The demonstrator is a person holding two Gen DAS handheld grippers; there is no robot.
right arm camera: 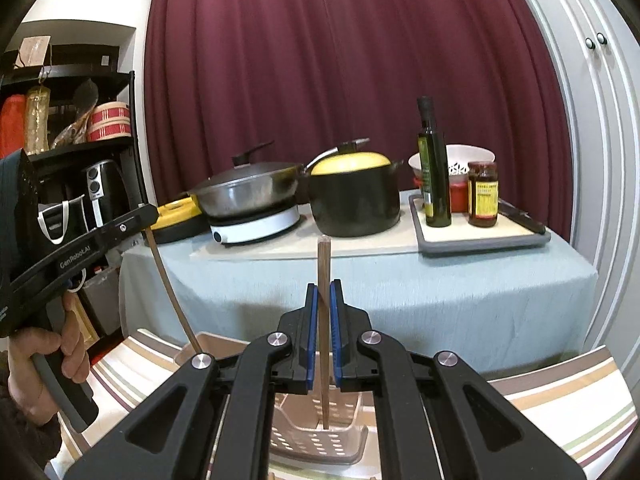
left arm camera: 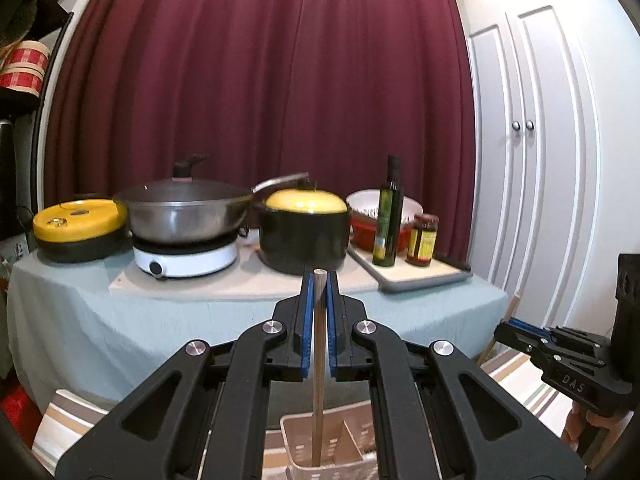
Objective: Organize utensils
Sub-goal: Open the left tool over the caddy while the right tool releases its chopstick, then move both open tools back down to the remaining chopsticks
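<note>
Left gripper (right arm camera: 150, 216), "GenRobot.AI"; right gripper (left arm camera: 502, 330), "DAS".

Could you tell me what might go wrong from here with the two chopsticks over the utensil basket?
1. Each chopstick is pinched by narrow jaws, so it might pivot or slip.
2. The perforated basket looks light; a sideways push could tip it.
3. The grippers work close together and may collide.

A maroon curtain (left arm camera: 260, 80) filled the frame's centre. White cabinet doors (left arm camera: 536, 128) stood at right, a black shelf unit (right arm camera: 80, 152) at left.
</note>
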